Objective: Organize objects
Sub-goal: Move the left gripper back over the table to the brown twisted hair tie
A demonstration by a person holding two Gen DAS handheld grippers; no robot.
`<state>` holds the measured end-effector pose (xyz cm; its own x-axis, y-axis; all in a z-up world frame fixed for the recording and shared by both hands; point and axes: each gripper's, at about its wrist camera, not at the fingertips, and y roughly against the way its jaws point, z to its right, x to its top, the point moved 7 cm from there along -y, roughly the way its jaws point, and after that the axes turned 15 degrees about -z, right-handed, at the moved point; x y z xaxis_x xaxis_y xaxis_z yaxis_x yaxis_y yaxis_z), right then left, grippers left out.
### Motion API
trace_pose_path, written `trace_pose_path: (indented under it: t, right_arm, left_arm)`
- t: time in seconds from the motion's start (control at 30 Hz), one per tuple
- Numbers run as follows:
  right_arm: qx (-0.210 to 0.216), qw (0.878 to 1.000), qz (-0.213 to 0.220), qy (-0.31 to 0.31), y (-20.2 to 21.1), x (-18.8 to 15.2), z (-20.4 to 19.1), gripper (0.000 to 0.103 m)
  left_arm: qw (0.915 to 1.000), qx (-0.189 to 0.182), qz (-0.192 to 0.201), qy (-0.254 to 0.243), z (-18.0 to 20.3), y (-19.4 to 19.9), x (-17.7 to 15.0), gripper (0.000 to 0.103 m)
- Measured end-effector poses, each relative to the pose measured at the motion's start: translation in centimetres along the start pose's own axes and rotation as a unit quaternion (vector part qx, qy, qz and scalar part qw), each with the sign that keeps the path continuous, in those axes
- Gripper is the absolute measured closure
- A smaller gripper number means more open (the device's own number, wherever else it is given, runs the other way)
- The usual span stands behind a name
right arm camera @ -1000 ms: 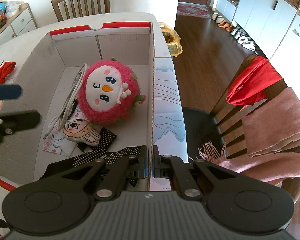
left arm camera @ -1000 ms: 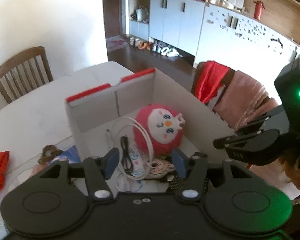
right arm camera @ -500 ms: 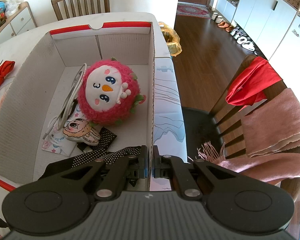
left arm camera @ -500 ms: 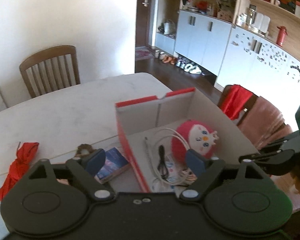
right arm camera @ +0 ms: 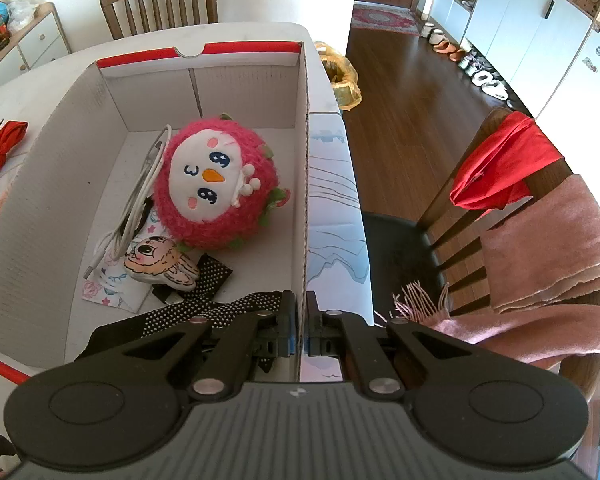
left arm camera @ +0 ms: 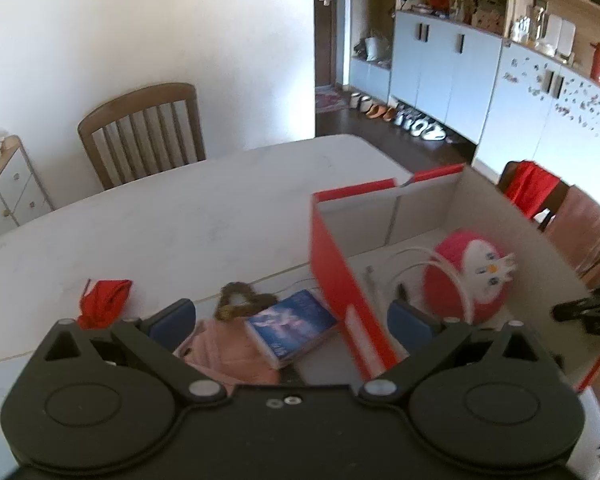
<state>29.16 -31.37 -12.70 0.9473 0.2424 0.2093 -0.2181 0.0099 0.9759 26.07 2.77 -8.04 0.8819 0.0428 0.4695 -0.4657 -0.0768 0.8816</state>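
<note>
Left wrist view: left gripper (left arm camera: 290,322) jaws opening, nothing between them, above the blue book (left arm camera: 292,326) on the table (left arm camera: 180,220) beside the box (left arm camera: 340,280). Stiff, light, so pinch across its edges. Right gripper (right arm camera: 298,326) clamps the box wall

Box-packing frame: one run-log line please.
right gripper: shut on box wall | left gripper: fingers opening, nothing between them, over book | in box: pink plush, white cable
</note>
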Motion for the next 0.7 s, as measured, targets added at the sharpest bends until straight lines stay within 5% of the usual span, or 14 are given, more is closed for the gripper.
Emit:
trace_pose_path:
  t: [0.33, 0.7]
  right_arm:
    - [-0.001, 1.0, -0.006, -0.004, 0.0, 0.0, 0.0, 0.099]
    - [-0.013, 1.0, -0.015, -0.009, -0.1, 0.3, -0.4, 0.098]
  left_arm:
    - [0.9991, 0.025, -0.027, -0.021, -4.1, -3.7, 0.0, 0.001]
    - [0.9897, 0.083, -0.054, -0.103, -6.3, -8.1, -0.2, 0.002]
